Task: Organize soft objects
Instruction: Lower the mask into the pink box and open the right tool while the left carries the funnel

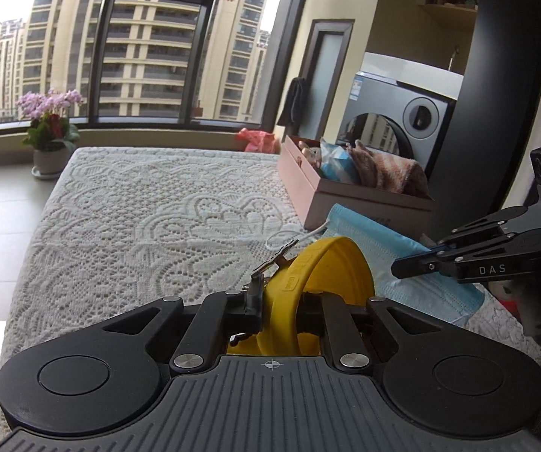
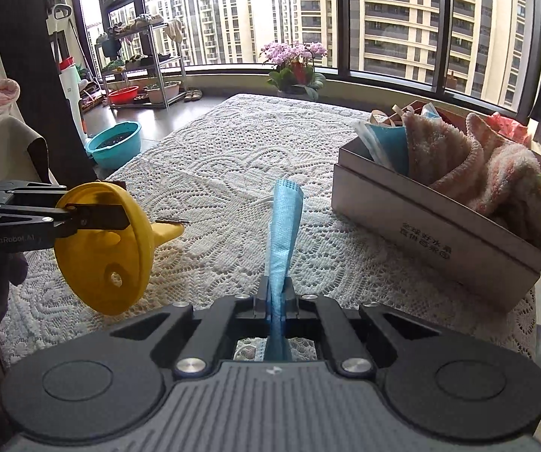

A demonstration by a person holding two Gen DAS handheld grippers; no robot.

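Sorting is under way on the counter (image 2: 232, 158), which is covered by a white lace cloth. At the far right edge a cardboard box (image 2: 432, 226) is already loaded with striped fluffy towels (image 2: 496, 173) and a folded blue item; it is judged to be the destination for soft things.

The current step is judged to be pick-and-lift, both hands loaded. A yellow funnel (image 2: 104, 248) is pinched at its rim by the left tool (image 2: 93, 216), jaws pressed onto the rim, spout pointing away over the cloth. The funnel is held clear of the cloth at the left of the counter, well apart from the box.

A blue face mask (image 2: 283, 226) is clamped edge-on between the pressed-together jaws of the right tool (image 2: 276, 303), its free end standing up ahead of them and an ear loop trailing on the cloth. In the left wrist view the mask (image 1: 383, 248) is seen draped just beside the funnel (image 1: 326, 275).

Next move, as judged: the mask is to be carried right and over the box wall, then released above the towels. The trailing loop may snag on the box edge, so clearance is needed. The funnel is rigid and probably should be kept out of the box.
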